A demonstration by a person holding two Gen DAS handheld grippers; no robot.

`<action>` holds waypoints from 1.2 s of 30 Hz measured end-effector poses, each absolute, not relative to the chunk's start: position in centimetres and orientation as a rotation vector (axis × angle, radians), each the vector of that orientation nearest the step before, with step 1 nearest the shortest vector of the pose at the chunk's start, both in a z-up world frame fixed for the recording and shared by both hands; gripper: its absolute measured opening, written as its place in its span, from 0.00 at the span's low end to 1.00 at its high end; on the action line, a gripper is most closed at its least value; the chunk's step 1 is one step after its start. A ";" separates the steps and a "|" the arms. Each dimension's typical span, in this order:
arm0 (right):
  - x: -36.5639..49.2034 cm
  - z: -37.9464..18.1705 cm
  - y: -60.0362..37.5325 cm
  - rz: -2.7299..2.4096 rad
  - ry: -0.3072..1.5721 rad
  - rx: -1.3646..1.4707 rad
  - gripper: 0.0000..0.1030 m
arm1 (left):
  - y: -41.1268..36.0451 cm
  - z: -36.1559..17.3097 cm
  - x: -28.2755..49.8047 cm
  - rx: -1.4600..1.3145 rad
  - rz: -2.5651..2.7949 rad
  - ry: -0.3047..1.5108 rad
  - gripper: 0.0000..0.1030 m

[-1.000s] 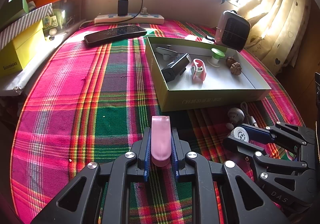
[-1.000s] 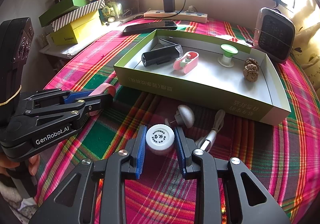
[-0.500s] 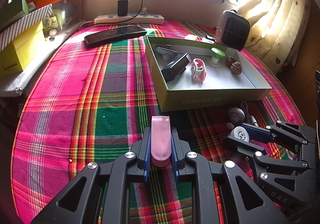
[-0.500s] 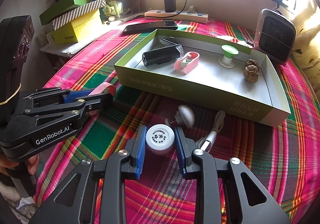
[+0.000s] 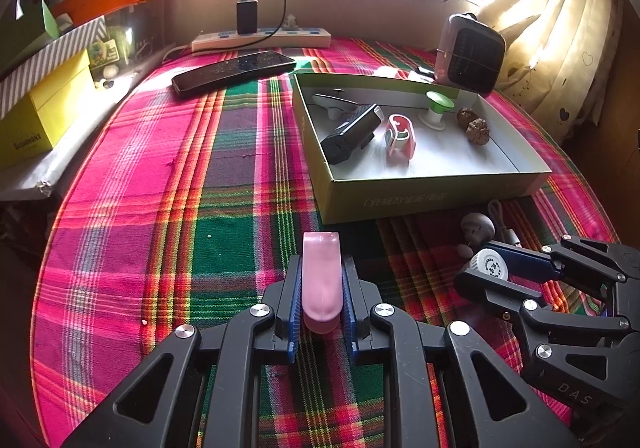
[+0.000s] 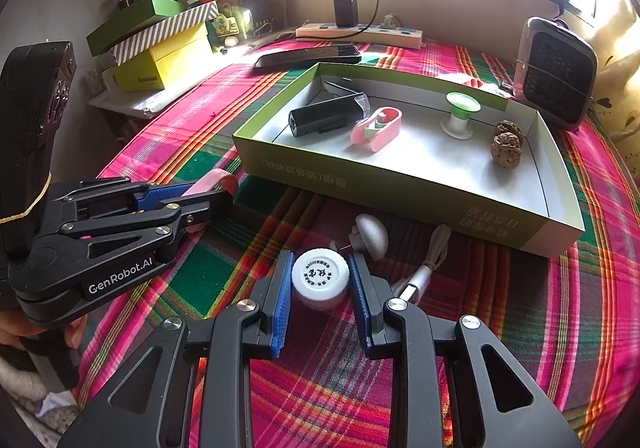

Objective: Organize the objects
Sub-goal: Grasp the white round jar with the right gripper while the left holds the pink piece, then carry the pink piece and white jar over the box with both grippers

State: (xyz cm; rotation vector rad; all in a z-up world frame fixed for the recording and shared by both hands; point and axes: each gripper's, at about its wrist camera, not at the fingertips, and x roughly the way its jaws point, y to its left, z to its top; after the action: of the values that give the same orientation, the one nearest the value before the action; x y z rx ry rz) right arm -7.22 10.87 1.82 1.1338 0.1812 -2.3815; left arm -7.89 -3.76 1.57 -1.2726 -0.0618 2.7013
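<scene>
Left gripper: your left gripper (image 5: pixel 321 284) is clenched on the pink clip (image 5: pixel 321 280), blue pads pressed to both its flat sides, the rounded end toward the camera and the square end poking out ahead, low over the cloth.
Right gripper: your right gripper (image 6: pixel 319 280) grasps the small white jar (image 6: pixel 319 276) by its sides, the printed lid facing up.
Change from the earlier frames: none that shows; both grips, both hands and every loose item sit as they did a second ago.
Just beyond the jar: a grey mushroom-shaped knob (image 6: pixel 370 235) lies tipped on the plaid tablecloth (image 6: pixel 600 308), and a white cable end (image 6: pixel 424 272) lies just right of it, both in front of the box.
Green box: the shallow green box (image 6: pixel 400 195) stands open past both grippers, its near wall close to the knob and cable.
Inside the box: a black cylinder device (image 6: pixel 326 119), a pink tape dispenser (image 6: pixel 378 128) touching its end, a green-topped spool (image 6: pixel 460 115) upright, and two walnuts (image 6: pixel 506 143) at the right end.
Farther out: a dark phone (image 5: pixel 234 71) lies beyond the box, a power strip (image 5: pixel 262 39) with a plugged charger runs along the wall, and a small heater (image 6: pixel 554 73) stands at the box's far right corner.
Your hand: fingers (image 6: pixel 74 332) show under the left gripper's handle in the right wrist view.
</scene>
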 end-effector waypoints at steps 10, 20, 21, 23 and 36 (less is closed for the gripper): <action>-7.3 2.1 10.8 -2.363 0.157 1.113 0.28 | -3.7 1.9 -7.7 -1.279 2.714 -0.054 0.16; -7.1 3.2 11.3 -2.381 0.145 1.072 0.28 | -3.4 3.0 -7.3 -1.240 2.722 -0.049 0.16; -7.2 3.3 11.3 -2.384 0.144 1.069 0.28 | -3.4 3.1 -7.2 -1.238 2.721 -0.050 0.16; -7.2 3.6 11.5 -2.391 0.142 1.062 0.28 | -3.2 3.4 -7.3 -1.231 2.718 -0.051 0.16; -8.6 5.7 13.0 -2.454 0.128 1.006 0.28 | -2.3 4.7 -7.8 -1.196 2.687 -0.060 0.16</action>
State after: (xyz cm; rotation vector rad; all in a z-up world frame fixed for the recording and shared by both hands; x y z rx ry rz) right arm -8.58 13.01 5.73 1.0060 0.1278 -2.4541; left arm -7.82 -2.31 4.74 -1.1964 -0.0598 2.6871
